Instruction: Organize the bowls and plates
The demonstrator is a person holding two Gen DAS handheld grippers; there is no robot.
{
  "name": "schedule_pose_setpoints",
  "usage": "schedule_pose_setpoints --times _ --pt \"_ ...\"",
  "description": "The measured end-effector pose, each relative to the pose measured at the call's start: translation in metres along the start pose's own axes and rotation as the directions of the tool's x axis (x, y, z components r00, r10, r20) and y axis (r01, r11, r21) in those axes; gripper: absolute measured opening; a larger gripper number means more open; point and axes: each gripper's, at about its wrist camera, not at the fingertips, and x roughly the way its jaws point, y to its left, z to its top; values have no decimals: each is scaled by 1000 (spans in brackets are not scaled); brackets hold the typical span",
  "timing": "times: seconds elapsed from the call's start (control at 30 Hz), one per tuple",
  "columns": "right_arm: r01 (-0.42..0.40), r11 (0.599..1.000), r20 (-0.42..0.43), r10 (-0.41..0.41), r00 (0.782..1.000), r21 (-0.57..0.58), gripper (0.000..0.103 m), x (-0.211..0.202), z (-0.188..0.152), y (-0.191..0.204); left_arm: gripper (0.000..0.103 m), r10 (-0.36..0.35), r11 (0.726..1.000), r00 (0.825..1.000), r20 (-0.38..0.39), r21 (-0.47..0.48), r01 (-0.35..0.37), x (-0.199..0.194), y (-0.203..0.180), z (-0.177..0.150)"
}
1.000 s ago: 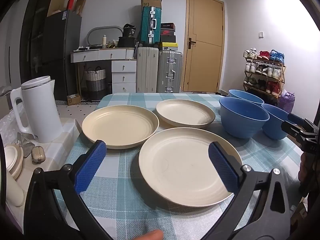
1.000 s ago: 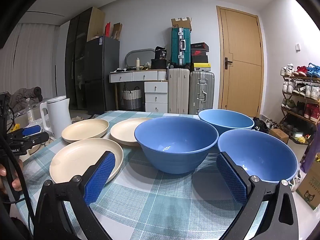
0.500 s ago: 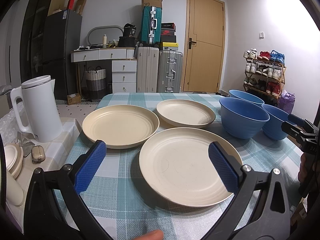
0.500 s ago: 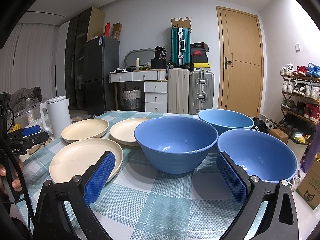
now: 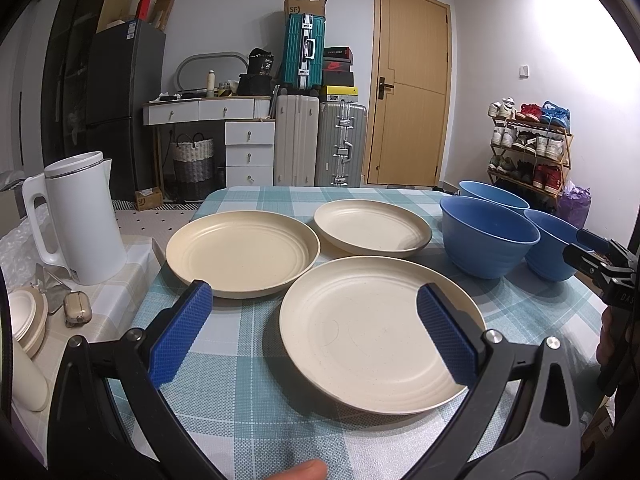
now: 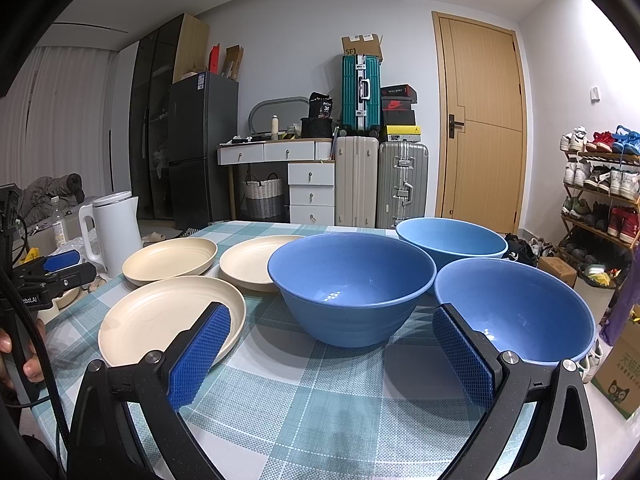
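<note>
Nothing has shifted over the past second: both views match the earlier ones, so the sorting has not begun. On the teal-and-white checked tabletop (image 5: 256,408) three cream round plates lie apart, unstacked: the nearest cream plate (image 5: 376,332), a second cream plate (image 5: 244,256) to its left and farther back, and a third cream plate (image 5: 372,226) behind. To their right three blue plastic bowls stand separately: the middle blue bowl (image 6: 352,284), the near-right blue bowl (image 6: 516,312) and the far blue bowl (image 6: 452,238). The left gripper (image 5: 316,332) still hovers before the nearest plate, fingers spread wide and empty; the right gripper (image 6: 332,352) hangs before the middle bowl, likewise wide and holding nothing. Stacking appears wholly ahead.
</note>
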Motion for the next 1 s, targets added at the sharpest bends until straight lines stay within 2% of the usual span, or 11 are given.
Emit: schedule_pose_setpoints --times 0.4,1.0 --pt "-8 1000 -17 8 1000 2 103 3 1 -5 102 13 1000 1000 5 12 -13 -1 -4 0" --pt "2 1000 -54 -3 999 -11 103 13 -2 3 102 32 999 999 -11 -37 -32 2 8 1"
